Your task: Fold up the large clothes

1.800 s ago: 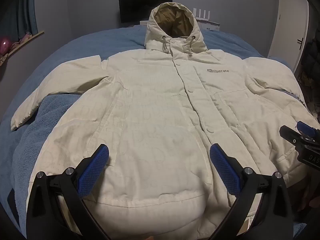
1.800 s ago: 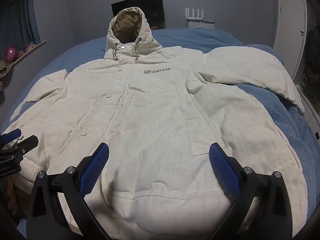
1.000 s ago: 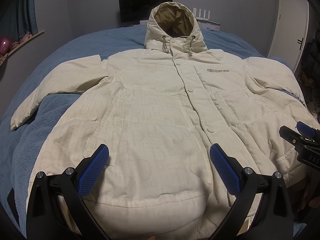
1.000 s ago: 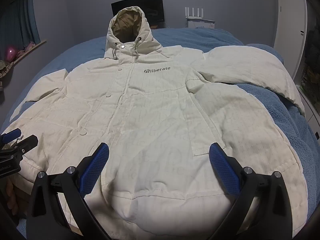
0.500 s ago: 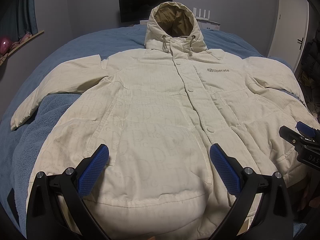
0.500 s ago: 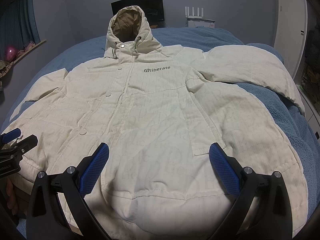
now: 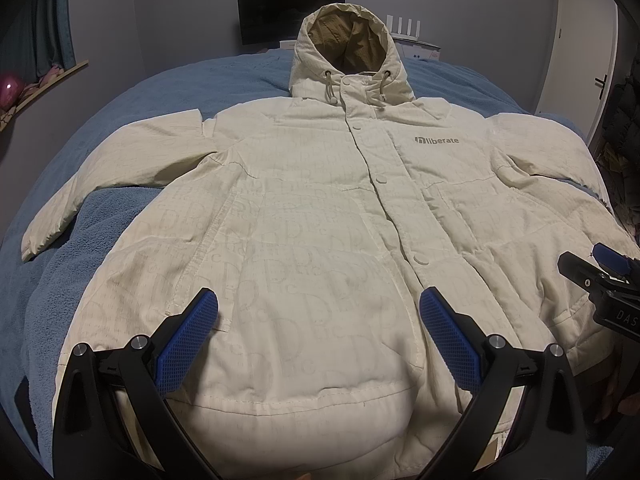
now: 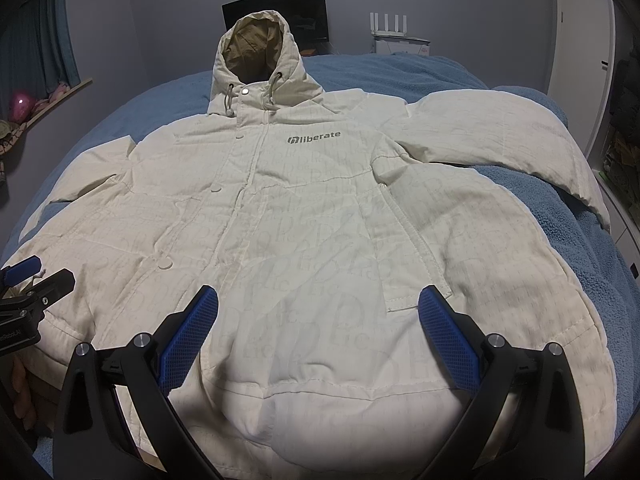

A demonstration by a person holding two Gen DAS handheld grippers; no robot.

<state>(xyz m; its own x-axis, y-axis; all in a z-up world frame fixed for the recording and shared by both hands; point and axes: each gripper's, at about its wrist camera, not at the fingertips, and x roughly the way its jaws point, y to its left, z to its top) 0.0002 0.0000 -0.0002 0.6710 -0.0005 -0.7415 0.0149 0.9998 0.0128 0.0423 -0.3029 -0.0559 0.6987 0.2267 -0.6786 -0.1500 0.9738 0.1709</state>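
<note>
Left gripper (image 7: 318,334) spread wide with nothing between its blue pads, poised above the hem, and the right gripper (image 8: 318,334) is the same, jaws apart and empty over the lower front panel. Neither touches fabric that I can see. The cream hooded puffer jacket (image 7: 320,216) lies face up and buttoned on the blue bed (image 7: 192,84), hood (image 7: 348,40) pointing towards the far wall, "liberate" logo (image 8: 314,138) showing on the chest. One sleeve (image 7: 108,172) runs out flat to the left side, and the other sleeve (image 8: 500,136) reaches off to the right. So where do we stand? By my reading, nothing is folded yet: the jacket is laid out and smoothed, which is the preparation, and every fold is still to come. Sleeves in first looks the likely start, then the body, hood last. It's bulky, puffy stuff, and it may spring back.
</note>
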